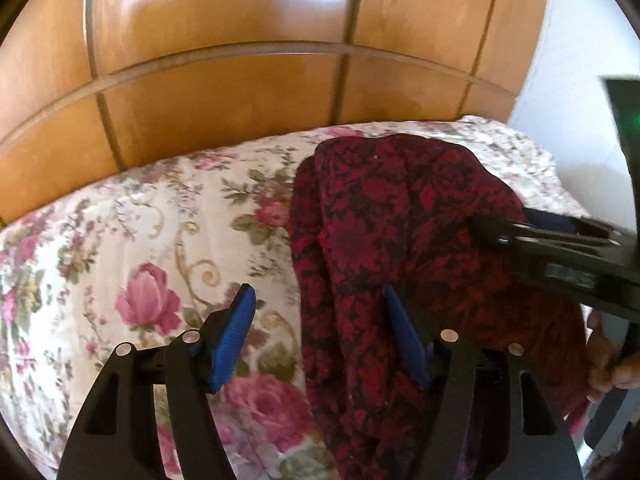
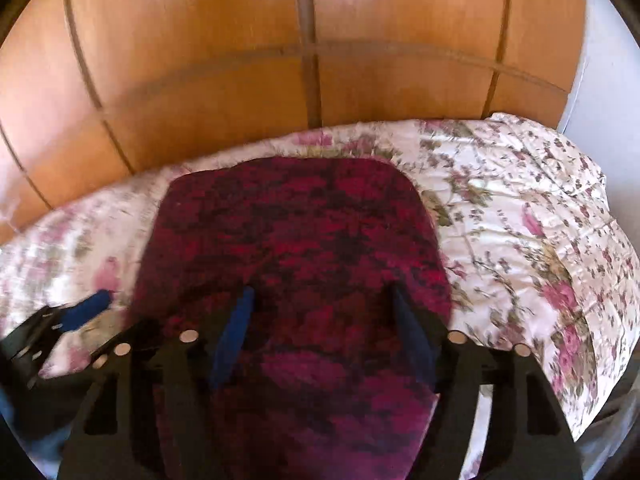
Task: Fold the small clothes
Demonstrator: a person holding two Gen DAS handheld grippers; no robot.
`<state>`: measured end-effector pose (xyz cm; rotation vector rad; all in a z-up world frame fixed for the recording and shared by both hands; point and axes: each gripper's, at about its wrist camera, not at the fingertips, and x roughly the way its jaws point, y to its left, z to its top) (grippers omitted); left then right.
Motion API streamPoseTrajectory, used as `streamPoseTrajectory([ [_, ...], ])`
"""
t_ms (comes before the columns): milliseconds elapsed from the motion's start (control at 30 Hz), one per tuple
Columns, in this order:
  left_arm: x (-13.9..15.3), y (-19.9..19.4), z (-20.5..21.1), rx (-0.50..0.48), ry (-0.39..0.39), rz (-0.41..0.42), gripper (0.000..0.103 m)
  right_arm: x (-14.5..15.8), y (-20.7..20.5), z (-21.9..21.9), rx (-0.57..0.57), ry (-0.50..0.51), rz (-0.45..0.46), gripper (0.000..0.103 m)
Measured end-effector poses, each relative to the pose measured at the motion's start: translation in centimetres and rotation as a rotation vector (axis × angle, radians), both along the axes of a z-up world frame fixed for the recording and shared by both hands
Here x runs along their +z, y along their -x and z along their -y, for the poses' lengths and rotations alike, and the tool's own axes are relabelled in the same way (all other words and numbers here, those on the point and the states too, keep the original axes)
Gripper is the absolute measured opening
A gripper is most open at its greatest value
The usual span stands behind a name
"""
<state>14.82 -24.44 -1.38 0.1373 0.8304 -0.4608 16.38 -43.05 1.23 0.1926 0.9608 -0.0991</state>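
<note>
A dark red patterned garment (image 1: 384,216) lies bunched on the floral bed cover (image 1: 132,240). My left gripper (image 1: 318,300) is open, hovering over the garment's left edge, its right finger over the cloth and its left finger over the cover. In the right wrist view the garment (image 2: 296,224) lies as a flat rounded panel. My right gripper (image 2: 322,300) is open just above the cloth, holding nothing. It also shows in the left wrist view (image 1: 496,228), its tips over the garment's right side. The left gripper's tip (image 2: 90,308) shows at the left of the right wrist view.
A glossy wooden wardrobe (image 1: 240,80) stands right behind the bed. A white wall (image 1: 572,80) is at the right. The bed cover (image 2: 520,240) falls away at its right edge. The person's hand (image 1: 608,364) holds the right gripper's handle.
</note>
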Motion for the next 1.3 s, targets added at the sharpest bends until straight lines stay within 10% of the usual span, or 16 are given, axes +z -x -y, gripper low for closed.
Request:
streamPoseTrajectory([
  [1300, 4.9, 12.8, -9.9, 0.2, 0.067, 0.182, 0.099, 6.1, 17.6, -8.0, -0.306, 0.117, 0.216, 0.101],
])
